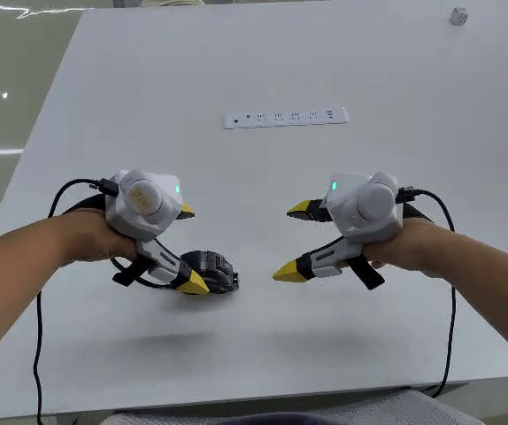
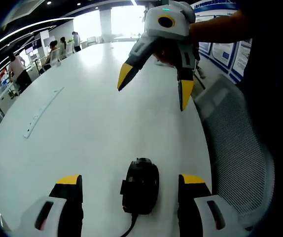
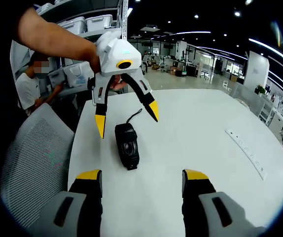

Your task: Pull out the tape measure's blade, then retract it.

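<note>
Both grippers' fingers apart, black tape measure between fingers of left gripper, untouched, right gripper facing it.

The left gripper and right gripper share rounded white housings, green lights, yellow-tipped black jaws, and black cables trailing toward 6 o'clock.

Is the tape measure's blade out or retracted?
Retracted: the tape measure on the table is a compact black case, no strip extending, between the left gripper's open jaws.
</note>
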The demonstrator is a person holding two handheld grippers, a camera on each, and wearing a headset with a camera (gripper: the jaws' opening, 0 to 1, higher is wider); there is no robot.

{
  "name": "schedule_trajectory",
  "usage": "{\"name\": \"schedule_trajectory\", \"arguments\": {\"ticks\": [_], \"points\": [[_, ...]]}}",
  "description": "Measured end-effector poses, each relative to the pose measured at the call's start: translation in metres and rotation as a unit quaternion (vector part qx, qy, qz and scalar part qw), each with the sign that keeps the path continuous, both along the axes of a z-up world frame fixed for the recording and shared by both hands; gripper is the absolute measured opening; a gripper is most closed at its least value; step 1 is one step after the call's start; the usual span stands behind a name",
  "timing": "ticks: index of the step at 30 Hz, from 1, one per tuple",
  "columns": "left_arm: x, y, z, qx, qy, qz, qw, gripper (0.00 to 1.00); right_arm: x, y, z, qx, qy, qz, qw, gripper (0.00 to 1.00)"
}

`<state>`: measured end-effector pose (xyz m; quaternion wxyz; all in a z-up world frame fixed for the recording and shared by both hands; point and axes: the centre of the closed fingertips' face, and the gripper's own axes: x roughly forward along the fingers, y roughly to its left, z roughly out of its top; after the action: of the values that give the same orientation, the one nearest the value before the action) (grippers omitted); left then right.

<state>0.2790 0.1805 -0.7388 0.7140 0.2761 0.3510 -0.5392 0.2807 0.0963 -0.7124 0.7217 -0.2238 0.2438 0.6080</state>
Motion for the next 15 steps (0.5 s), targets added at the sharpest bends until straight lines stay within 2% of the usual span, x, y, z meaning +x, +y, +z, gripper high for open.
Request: {"name": "schedule_trajectory", "arguments": {"ticks": [5, 6, 11, 15], "points": [[0.000, -0.002, -0.009, 0.022, -0.002, -0.016, 0.9996, 0.74, -0.002, 0.009, -0.009, -0.009, 0.006, 0.016, 0.9998, 0.64], [-0.002, -0.001, -0.012, 0.031, 0.004, -0.021, 0.9993, 0.73, -0.002, 0.010, -0.011, -0.012, 0.008, 0.020, 0.9997, 0.64], [-0.006, -0.002, -0.025, 0.062, 0.006, -0.040, 0.9973, 0.69, -0.001, 0.016, -0.017, -0.021, 0.013, 0.028, 0.9993, 0.61], [-0.007, -0.006, -0.035, 0.074, 0.020, -0.046, 0.9960, 0.61, -0.003, 0.022, -0.026, -0.036, 0.018, 0.042, 0.9983, 0.59]]}}
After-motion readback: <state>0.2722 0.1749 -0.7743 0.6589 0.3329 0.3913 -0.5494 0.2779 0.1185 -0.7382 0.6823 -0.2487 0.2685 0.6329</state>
